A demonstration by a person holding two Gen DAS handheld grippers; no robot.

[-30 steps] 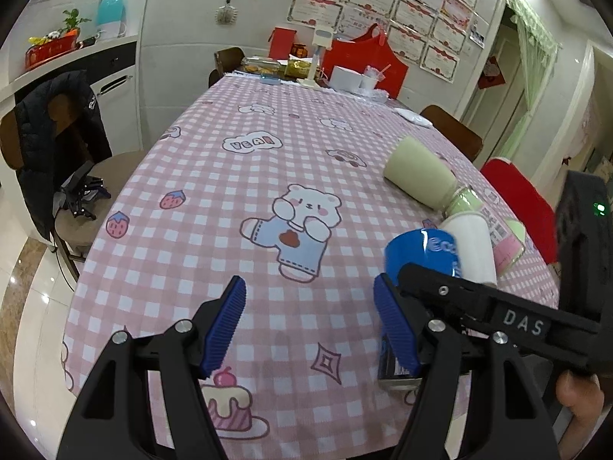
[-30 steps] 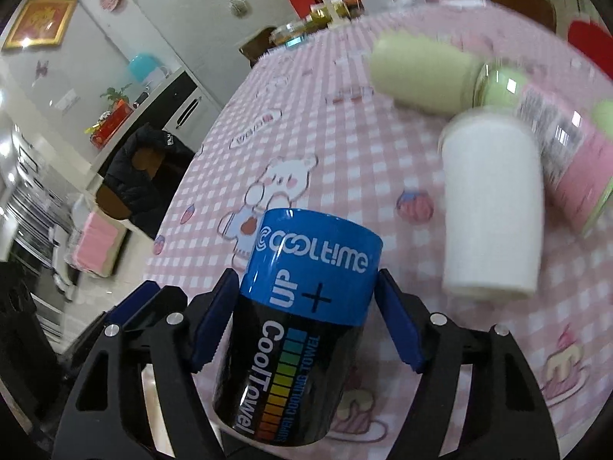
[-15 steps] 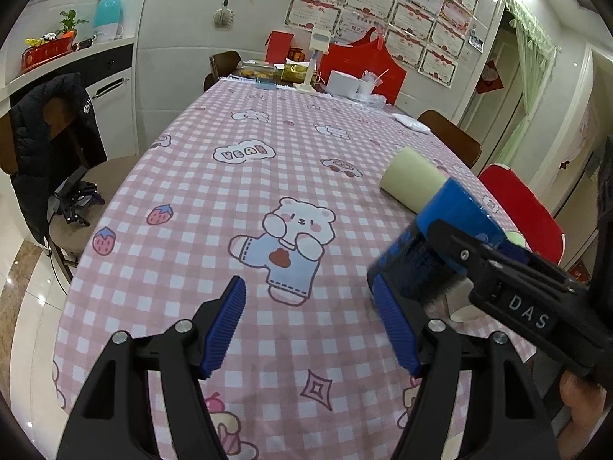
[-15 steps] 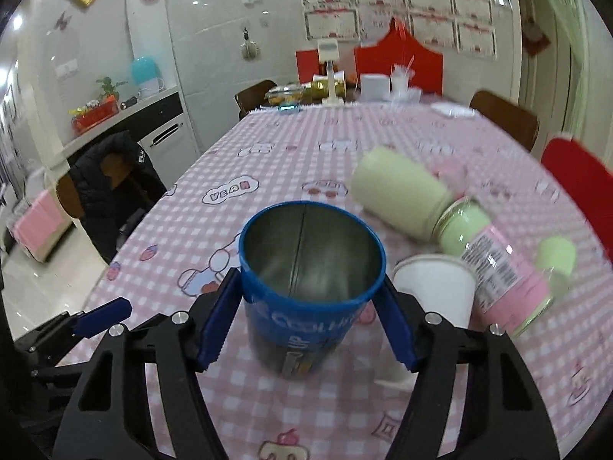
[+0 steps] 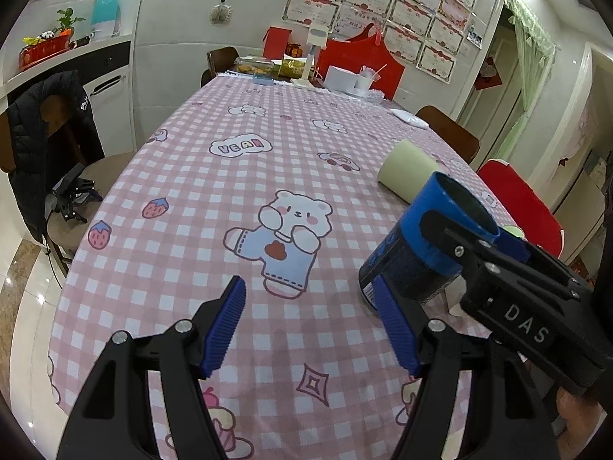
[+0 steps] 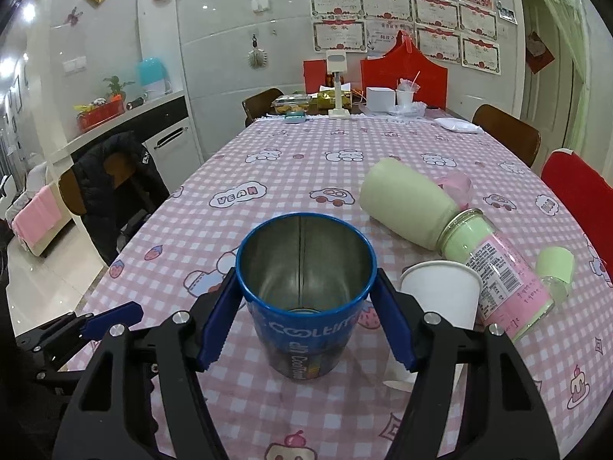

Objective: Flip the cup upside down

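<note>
Right claw (image 6: 302,322) pinches the blue cup (image 6: 304,291) at its rim, mouth up, base on or just above the pink checked desk (image 6: 291,176), near edge. Left claw (image 5: 314,329) is spread, holding nothing, left of the cup. White paper cup (image 6: 444,291) stands just right of it, green bottle (image 6: 406,203) lying farther back.

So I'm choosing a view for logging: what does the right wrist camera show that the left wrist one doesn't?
Only the right wrist view shows the blue cup's bare metal inside, the white paper cup and the pink-and-green jar lying on its side. Only the left wrist view shows the left tongs open and empty, and the right tongs from outside. Both show the cup gripped mouth-up, the pale green roll and the checked tablecloth.
</note>
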